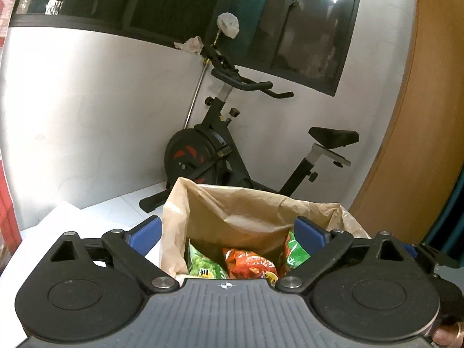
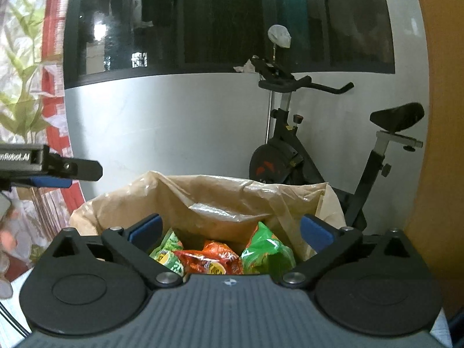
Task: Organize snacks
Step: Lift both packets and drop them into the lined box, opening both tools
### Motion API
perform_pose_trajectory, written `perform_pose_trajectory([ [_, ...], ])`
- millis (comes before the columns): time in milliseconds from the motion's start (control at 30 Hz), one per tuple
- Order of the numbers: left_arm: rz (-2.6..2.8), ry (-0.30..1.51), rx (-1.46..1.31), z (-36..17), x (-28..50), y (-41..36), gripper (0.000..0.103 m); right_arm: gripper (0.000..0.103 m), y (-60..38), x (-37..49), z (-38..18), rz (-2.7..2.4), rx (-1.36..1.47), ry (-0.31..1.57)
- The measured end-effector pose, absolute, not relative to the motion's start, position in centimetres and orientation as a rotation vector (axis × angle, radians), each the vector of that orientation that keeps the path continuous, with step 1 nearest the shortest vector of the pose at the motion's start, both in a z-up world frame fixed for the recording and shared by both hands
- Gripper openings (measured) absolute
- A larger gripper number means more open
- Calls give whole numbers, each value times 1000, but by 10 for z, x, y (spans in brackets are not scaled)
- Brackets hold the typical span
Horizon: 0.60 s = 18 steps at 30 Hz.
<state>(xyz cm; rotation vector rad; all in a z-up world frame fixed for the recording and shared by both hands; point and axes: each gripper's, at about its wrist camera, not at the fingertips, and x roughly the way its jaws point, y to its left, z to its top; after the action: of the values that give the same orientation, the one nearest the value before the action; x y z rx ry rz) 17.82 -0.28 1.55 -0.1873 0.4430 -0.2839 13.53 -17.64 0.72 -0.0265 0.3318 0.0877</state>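
Note:
A crumpled brown paper bag (image 1: 240, 206) (image 2: 220, 197) stands open in front of both grippers. Inside lie an orange-red snack packet (image 1: 249, 265) (image 2: 211, 258) and green snack packets (image 1: 203, 264) (image 2: 266, 252) on either side of it. My left gripper (image 1: 229, 232) is open, its blue pads wide apart at the bag's mouth with nothing between them. My right gripper (image 2: 230, 230) is also open, its pads spread above the bag's near rim, touching nothing. The left gripper's fingers (image 2: 58, 171) show from the side at the left edge of the right wrist view.
The bag stands on a white table (image 1: 43, 232). Behind it an exercise bike (image 1: 220, 145) (image 2: 293, 153) stands against a white wall under a dark window. An orange wooden panel (image 1: 420, 145) rises at the right. A person's finger with a ring (image 1: 452, 336) shows at the lower right.

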Motion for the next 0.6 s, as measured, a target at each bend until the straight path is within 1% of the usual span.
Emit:
perform_pose_trajectory([
  [267,-272,424,-210,13,157,8,99,103,-177,114,4,111,-20,342],
  [400,-248,386,-223,13,145,14,99,103,-186,105,5,133,42,332],
  [600,-215,403,-221,3,130,25,99,103,-193,87,2,130,94,315],
])
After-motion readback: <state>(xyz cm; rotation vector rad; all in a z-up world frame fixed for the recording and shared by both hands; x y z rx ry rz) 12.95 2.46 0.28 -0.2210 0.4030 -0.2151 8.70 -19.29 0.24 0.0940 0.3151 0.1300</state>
